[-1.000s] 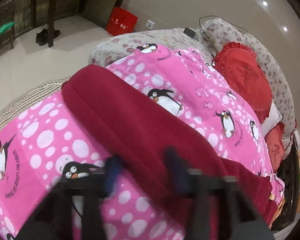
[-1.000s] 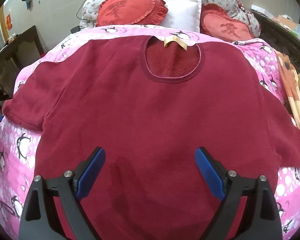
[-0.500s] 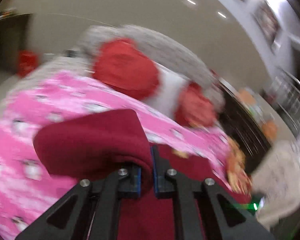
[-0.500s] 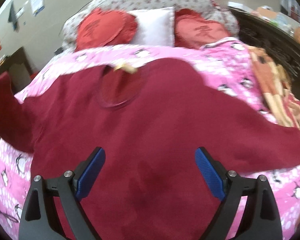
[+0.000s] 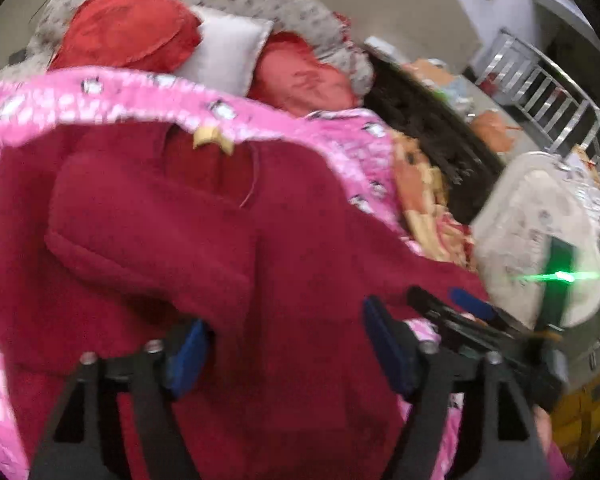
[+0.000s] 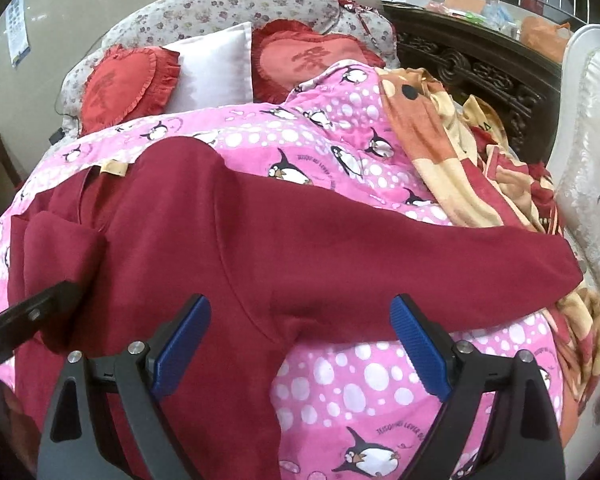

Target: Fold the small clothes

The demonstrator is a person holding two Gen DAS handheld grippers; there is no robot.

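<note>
A dark red sweater [image 5: 308,240] lies flat on the bed, neck hole and yellow tag [image 5: 212,138] toward the pillows. Its left sleeve [image 5: 148,240] is folded across the chest, the cuff lying just ahead of my left gripper [image 5: 286,350]. That gripper's jaws are opening and the pads press on nothing. In the right wrist view my right gripper [image 6: 300,346] hangs open over the sweater [image 6: 260,240] near its right armpit. The right sleeve [image 6: 480,264] stretches out flat to the right. One of the left gripper's fingers [image 6: 32,314] shows at the left edge.
A pink penguin quilt [image 6: 360,380] covers the bed. Two red heart cushions [image 6: 124,84] and a white pillow [image 6: 216,68] lie at its head. An orange patterned blanket [image 6: 452,168] is bunched at the right, beside a dark carved board [image 6: 480,68] and a white padded chair [image 6: 592,160].
The left gripper seized the left sleeve, carried it rightward over the sweater's body, then let it go and opened. The right gripper, open throughout, shifted right toward the right sleeve.
</note>
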